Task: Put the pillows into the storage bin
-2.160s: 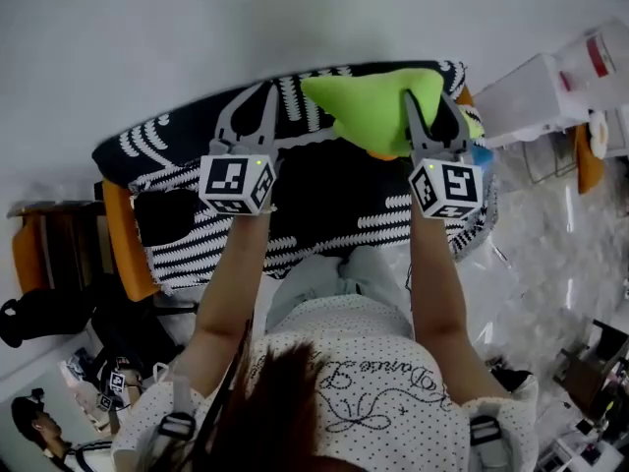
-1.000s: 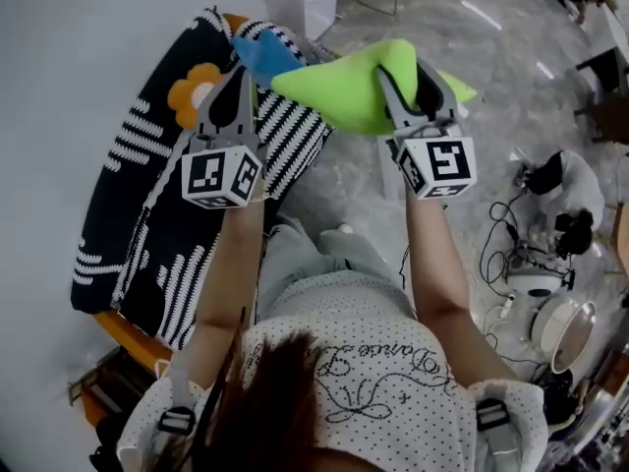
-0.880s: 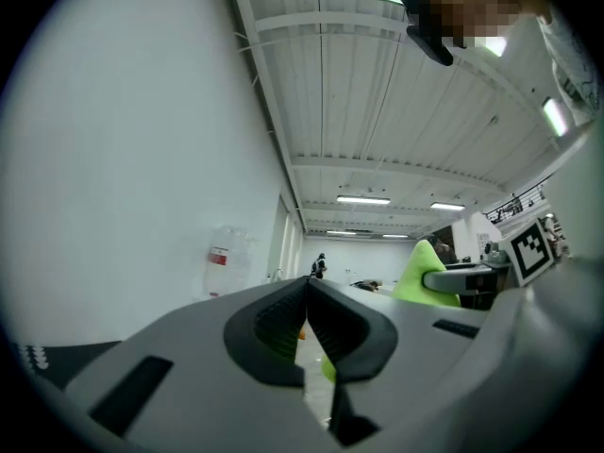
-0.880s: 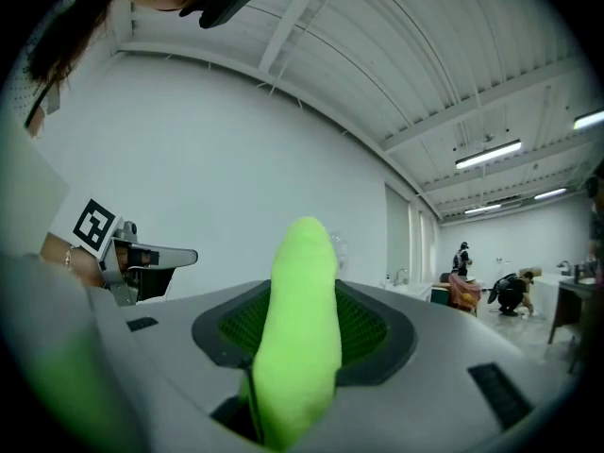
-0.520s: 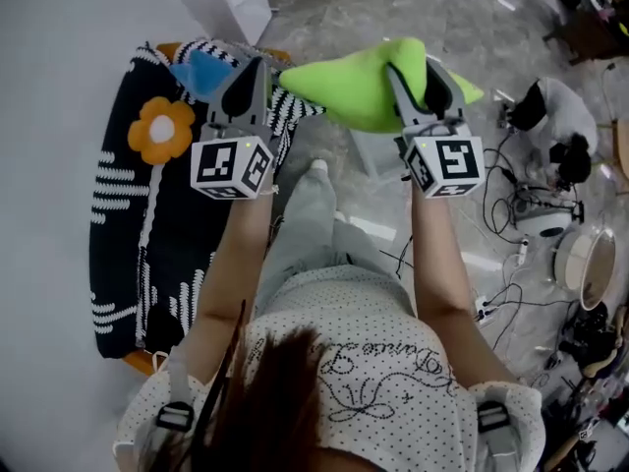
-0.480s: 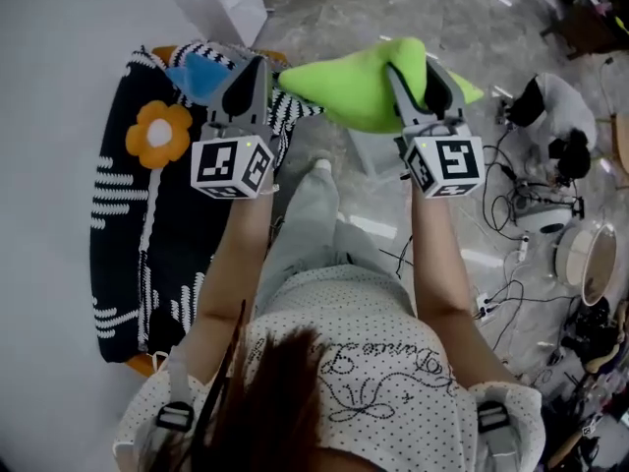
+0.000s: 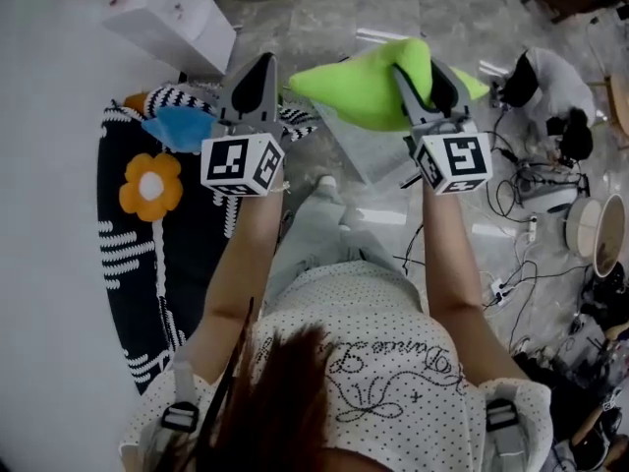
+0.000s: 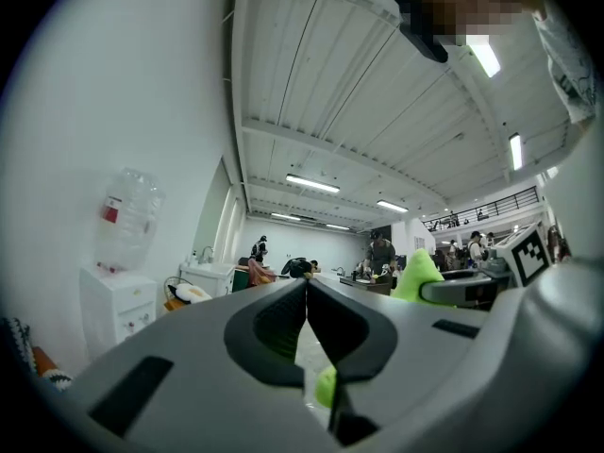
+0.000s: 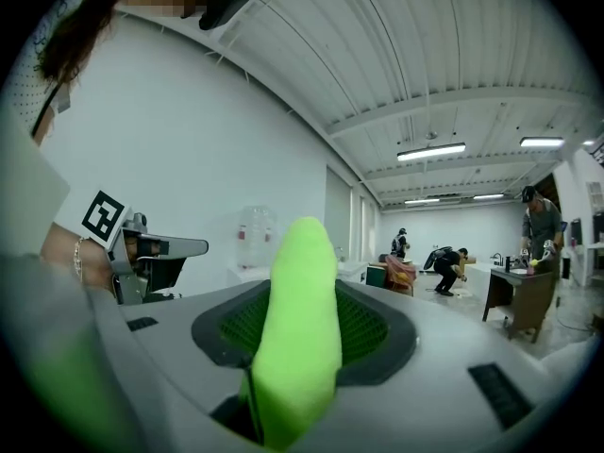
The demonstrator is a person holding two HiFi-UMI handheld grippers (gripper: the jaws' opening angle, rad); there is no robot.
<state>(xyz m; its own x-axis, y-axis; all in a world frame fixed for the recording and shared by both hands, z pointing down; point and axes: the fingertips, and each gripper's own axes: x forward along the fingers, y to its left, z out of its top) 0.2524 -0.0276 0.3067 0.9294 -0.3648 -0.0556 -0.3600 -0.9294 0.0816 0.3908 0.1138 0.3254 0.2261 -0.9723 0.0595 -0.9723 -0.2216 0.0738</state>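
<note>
**Two grippers, one green pillow carried off the striped sofa cover**

Counts: two grippers, one green pillow (image 7: 359, 88), one blue pillow (image 7: 177, 127), one orange flower cushion (image 7: 150, 187), one striped sofa cover (image 7: 126, 254)

My right gripper (image 7: 426, 65) has its jaws partway apart and clamped on the green pillow, with a fold of it squeezed between the pads. My left gripper (image 7: 257, 65) has its jaws pressed fully together with nothing between them. It sits just beside the pillow's left tip; I cannot tell if they touch

The green pillow is up in the air, right of the cover's far end, over the grey floor (image 7: 393, 224). The blue pillow lies at the cover's far end. The flower cushion lies on the cover, nearer to me than the blue one

Only the head view shows the cover, the blue pillow and the flower cushion. Only the left gripper view shows a water dispenser (image 8: 118, 295) at a white wall. Both gripper views show people (image 9: 450, 270) far off in the hall. The right gripper view shows the green fold standing between the mesh pads
</note>
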